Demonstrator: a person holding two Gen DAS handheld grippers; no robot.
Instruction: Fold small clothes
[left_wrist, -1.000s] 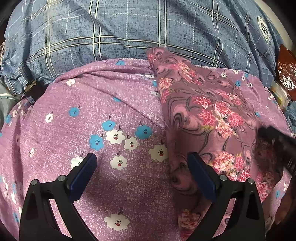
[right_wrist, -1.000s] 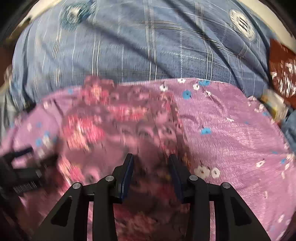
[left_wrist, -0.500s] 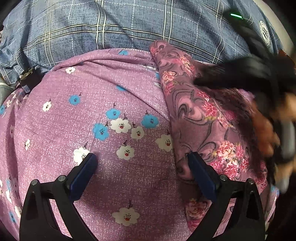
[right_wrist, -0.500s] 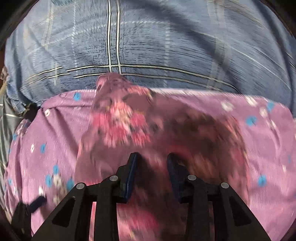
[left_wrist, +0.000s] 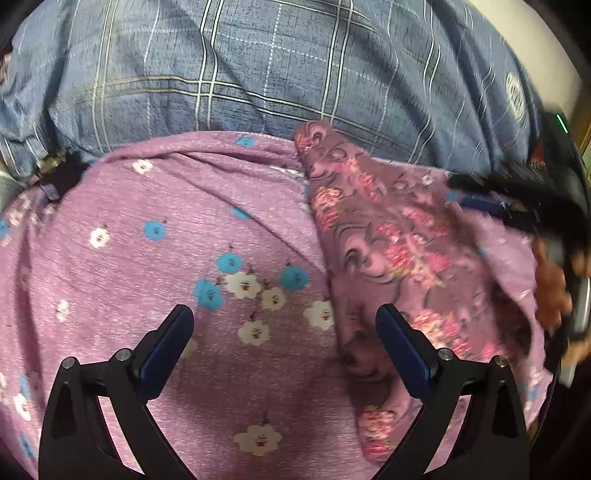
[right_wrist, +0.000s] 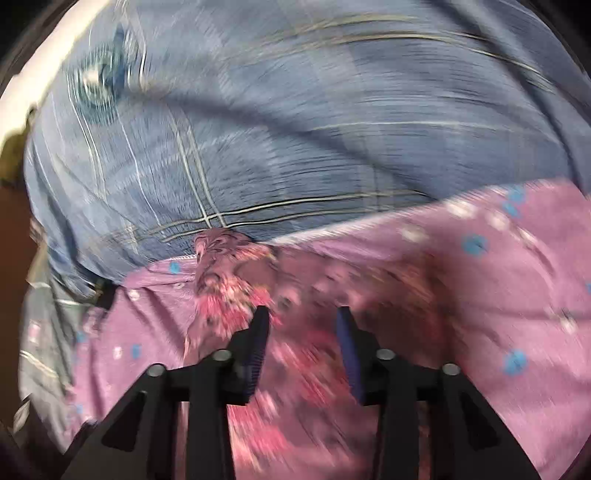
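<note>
The left gripper (left_wrist: 284, 332) hovers with its jaws wide apart over the lilac flowered cloth (left_wrist: 166, 258), nothing between them. The right gripper (right_wrist: 301, 325), jaws partly apart and empty, points at the rose-patterned garment (right_wrist: 229, 280), which lies on that cloth's far edge. A blue checked bedsheet (left_wrist: 258, 66) lies beyond.

A blue plaid bedsheet (left_wrist: 258, 66) with pale crossing lines covers the far surface, creased, carrying a round white emblem (left_wrist: 515, 96) near its right edge.
</note>
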